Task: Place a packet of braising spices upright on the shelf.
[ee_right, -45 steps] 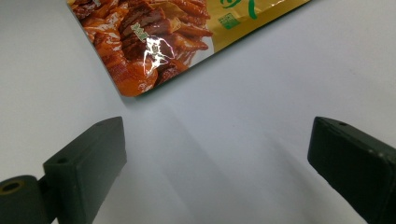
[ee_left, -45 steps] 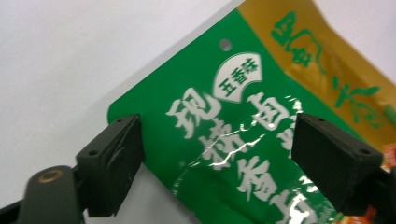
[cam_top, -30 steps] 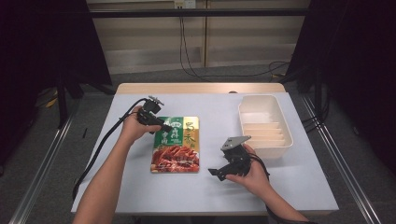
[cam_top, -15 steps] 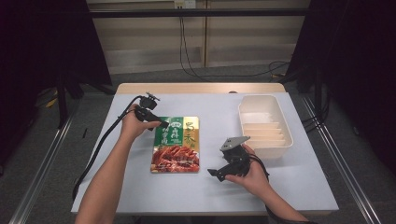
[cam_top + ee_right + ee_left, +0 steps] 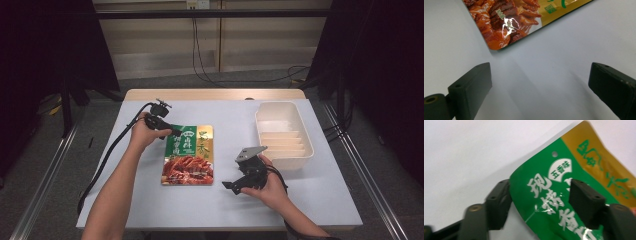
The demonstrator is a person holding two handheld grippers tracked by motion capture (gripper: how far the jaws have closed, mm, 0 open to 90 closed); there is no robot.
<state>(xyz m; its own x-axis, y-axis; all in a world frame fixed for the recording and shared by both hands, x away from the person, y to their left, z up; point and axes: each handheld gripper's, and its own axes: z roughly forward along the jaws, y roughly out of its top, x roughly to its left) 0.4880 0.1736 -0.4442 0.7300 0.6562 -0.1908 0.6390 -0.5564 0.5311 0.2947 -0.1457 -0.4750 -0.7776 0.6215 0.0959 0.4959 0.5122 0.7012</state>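
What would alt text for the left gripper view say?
A green and gold food pouch has its lifted corner between the open left tongs, one black jaw on each side. A pale table lies behind.

High overhead; both claw cameras close on the pouch (image 5: 189, 155).

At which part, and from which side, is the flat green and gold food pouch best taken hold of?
Probably its green top-left corner, approached from the left: the green and gold foil food pouch lies flat, yet that corner curls up between the open jaws of the left hand-held gripper.
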